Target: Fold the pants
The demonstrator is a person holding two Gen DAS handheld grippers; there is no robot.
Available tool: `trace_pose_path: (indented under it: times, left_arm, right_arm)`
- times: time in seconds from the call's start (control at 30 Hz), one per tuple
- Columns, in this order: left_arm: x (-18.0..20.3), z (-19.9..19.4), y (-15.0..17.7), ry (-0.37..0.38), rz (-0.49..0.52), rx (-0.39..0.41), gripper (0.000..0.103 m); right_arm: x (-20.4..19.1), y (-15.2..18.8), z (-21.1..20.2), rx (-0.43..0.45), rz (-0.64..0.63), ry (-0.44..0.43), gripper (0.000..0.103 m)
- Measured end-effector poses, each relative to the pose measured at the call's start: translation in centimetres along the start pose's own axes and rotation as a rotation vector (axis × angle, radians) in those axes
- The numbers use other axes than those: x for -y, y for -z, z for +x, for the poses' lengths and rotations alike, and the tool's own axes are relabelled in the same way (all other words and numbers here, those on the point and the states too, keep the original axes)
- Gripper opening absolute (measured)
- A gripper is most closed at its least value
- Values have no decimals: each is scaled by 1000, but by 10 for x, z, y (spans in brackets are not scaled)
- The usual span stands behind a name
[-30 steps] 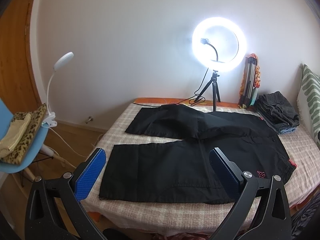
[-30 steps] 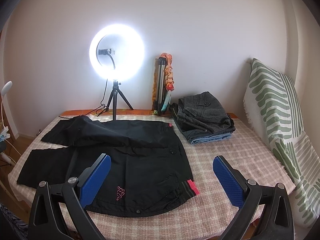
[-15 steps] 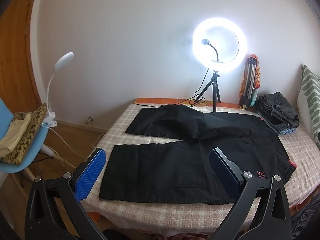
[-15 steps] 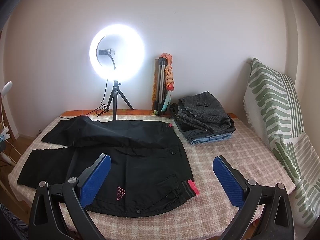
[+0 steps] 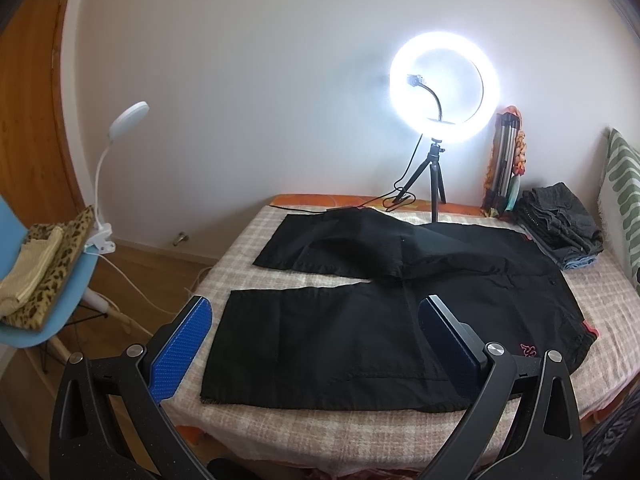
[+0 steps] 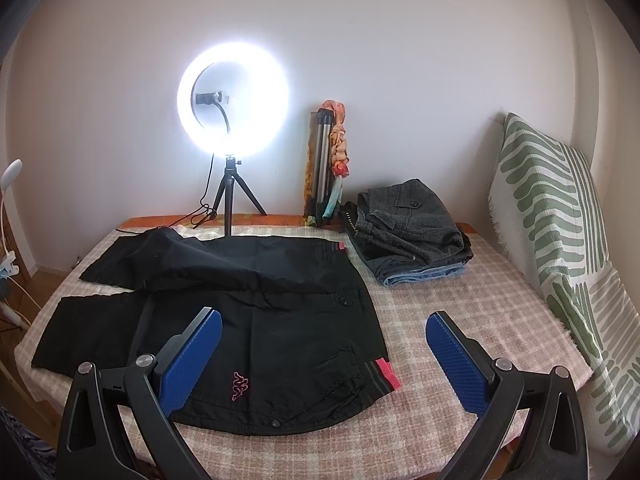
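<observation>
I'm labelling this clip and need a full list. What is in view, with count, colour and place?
black pants: one, black with pink logo, spread flat on the bed, legs apart
bed cover: one, pink-beige check, under everything
folded clothes stack: one pile, grey over blue, far right of bed
ring light: one, lit white, on black tripod at the wall
folded tripod: one, silver with orange cloth, against the wall
pillow: one, green and white, right edge
clip lamp: one, white, on the chair
chair: one, blue, left of bed, cloths on the seat
left gripper: blue pads, open, above the pants
right gripper: blue pads, open, above the waistband

Left gripper point(image 5: 316, 330) and right gripper point(image 6: 324, 346) gape, empty.
</observation>
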State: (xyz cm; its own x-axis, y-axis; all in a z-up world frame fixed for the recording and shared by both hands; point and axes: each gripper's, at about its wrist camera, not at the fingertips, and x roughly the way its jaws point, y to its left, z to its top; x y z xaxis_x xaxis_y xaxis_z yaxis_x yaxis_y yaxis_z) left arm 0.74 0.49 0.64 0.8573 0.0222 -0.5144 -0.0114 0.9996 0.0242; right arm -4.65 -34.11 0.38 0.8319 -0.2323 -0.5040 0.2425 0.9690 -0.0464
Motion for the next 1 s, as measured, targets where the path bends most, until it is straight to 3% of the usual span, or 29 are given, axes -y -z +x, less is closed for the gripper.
trace_pose_path:
  times: [0.57,0.8,1.0]
  left_arm:
    - [-20,36,-26,-30,-3,-27,103]
    - [-46,70,-47,-13,-31,-43,103]
    - [-51,107,-70,1,-16,-102,98]
  right_arm:
    - [5,-28,37,15,-28,-38,103]
    - [2,-52,79,20,-114,-150,103]
    - [3,-74,126,-28,-93,-273,103]
